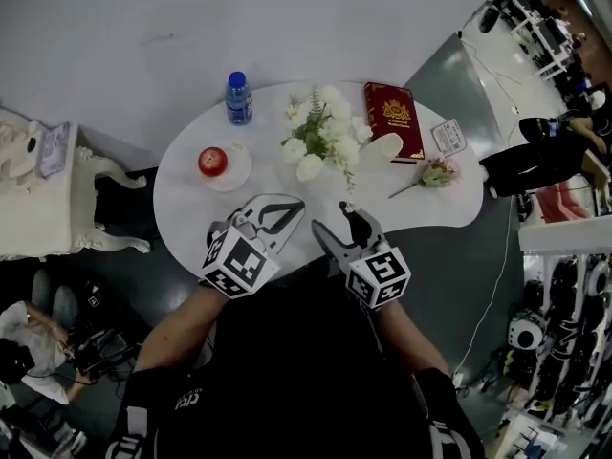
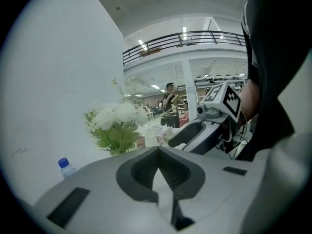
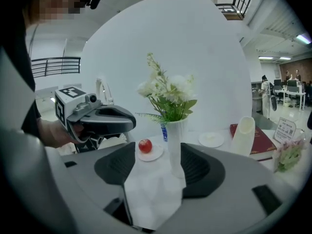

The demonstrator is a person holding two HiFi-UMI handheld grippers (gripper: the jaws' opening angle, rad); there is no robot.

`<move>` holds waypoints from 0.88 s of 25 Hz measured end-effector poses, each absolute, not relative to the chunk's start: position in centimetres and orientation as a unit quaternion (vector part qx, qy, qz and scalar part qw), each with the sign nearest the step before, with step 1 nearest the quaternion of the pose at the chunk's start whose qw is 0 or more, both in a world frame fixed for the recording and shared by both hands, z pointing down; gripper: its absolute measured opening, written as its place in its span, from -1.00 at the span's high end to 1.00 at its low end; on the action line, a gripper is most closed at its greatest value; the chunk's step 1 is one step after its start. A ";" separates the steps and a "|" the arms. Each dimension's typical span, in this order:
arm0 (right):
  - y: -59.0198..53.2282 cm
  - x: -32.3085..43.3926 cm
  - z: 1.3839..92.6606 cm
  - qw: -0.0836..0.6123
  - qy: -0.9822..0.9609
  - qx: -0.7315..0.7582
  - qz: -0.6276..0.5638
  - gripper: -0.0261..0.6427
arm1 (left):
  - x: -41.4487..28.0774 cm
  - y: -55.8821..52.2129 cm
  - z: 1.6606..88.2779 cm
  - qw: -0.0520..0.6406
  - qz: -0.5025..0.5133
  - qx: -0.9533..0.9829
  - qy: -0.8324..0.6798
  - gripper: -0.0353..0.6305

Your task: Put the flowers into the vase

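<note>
A tall white vase (image 3: pixel 174 145) stands mid-table and holds a bunch of white flowers (image 1: pixel 320 137) with green leaves. One loose pink flower (image 1: pixel 435 173) lies on the table to the right, past the book. My left gripper (image 1: pixel 287 208) hovers over the near table edge, left of the vase, with its jaws shut and nothing between them (image 2: pixel 157 152). Beside it, my right gripper (image 1: pixel 335 220) is open and empty. In the right gripper view the vase shows ahead, between its jaws (image 3: pixel 158 152), clear of the pads.
On the round white table (image 1: pixel 191 208) are a water bottle (image 1: pixel 238 98) at the back left, an apple (image 1: pixel 212 161) on a small plate, a red book (image 1: pixel 394 118), a white cup (image 1: pixel 387 146) and a card (image 1: pixel 448 137). A white cabinet (image 1: pixel 38 189) stands at the left.
</note>
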State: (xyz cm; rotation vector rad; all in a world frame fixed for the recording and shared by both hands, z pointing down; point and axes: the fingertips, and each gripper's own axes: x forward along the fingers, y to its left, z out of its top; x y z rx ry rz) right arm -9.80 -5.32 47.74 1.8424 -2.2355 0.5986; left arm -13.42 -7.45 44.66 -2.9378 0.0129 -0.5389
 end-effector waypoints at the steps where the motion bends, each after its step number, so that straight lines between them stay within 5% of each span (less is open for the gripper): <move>1: -5.0 -9.5 47.6 0.091 -0.753 0.620 0.200 0.02 | -13.1 -7.0 44.5 0.080 -0.177 -0.981 0.002 0.86; 22: 7.2 10.9 46.3 0.065 -0.816 0.550 0.168 0.50 | 2.7 3.0 44.7 0.048 -0.195 -0.969 0.146 0.86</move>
